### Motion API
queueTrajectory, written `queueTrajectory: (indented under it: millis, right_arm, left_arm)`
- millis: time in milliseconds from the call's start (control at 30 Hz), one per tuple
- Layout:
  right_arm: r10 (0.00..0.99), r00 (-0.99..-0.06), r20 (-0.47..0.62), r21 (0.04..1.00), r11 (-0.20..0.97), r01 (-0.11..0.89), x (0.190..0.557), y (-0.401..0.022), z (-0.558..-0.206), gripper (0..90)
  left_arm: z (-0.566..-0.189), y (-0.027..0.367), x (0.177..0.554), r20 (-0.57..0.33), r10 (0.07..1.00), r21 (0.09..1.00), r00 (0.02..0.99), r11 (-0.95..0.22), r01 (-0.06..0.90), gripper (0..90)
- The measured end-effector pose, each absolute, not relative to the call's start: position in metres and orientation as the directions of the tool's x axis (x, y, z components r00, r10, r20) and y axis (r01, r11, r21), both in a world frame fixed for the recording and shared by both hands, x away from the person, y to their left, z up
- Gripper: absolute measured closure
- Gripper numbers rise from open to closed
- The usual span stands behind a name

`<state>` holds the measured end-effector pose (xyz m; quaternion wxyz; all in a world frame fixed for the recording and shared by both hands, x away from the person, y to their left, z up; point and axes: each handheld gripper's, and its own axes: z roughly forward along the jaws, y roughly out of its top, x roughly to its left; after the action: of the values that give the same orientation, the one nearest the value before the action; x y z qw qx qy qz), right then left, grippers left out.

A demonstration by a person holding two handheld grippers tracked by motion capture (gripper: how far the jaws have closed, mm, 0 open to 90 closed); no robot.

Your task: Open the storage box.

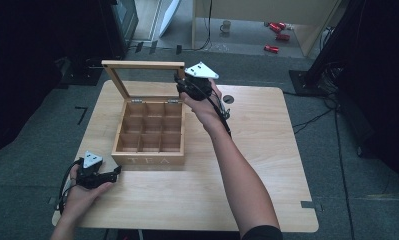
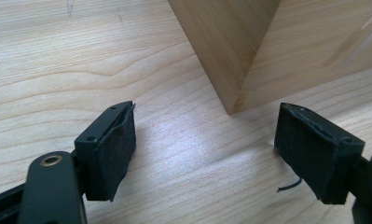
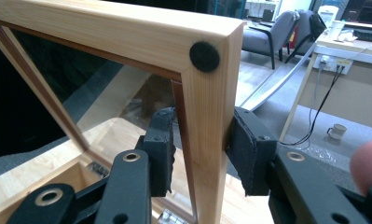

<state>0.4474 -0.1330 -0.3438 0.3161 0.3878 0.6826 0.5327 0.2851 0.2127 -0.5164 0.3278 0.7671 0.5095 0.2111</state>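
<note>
Right gripper [image 3: 200,154] jaws clamp the raised lid's [image 1: 143,64] 3 o'clock frame edge; left gripper [image 2: 204,154], jaws spread, sits off the tea box's [image 1: 148,161] 7 o'clock corner on bare tabletop [image 1: 267,165].

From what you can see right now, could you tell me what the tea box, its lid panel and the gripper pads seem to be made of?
Tea box: pale, smooth wood with visible grain, probably lightly finished. Lid: same wood frame around a clear panel, glass or acrylic, I can't tell which; the floor shows through it. A small dark, felt-like dot sits on its corner. Pads: black, fuzzy-edged, likely foam or felt.
</note>
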Motion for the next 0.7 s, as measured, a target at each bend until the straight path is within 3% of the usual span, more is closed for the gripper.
queueTrajectory:
  millis: [700]
  right_arm:
    - [0.914, -0.392, 0.106, 0.956, 0.015, 0.294, 0.513, -0.128, -0.338, 66.7]
  left_arm:
    - [-0.517, 0.212, 0.286, -0.013, 0.921, 0.721, 0.39, -0.262, 0.642, 21.2]
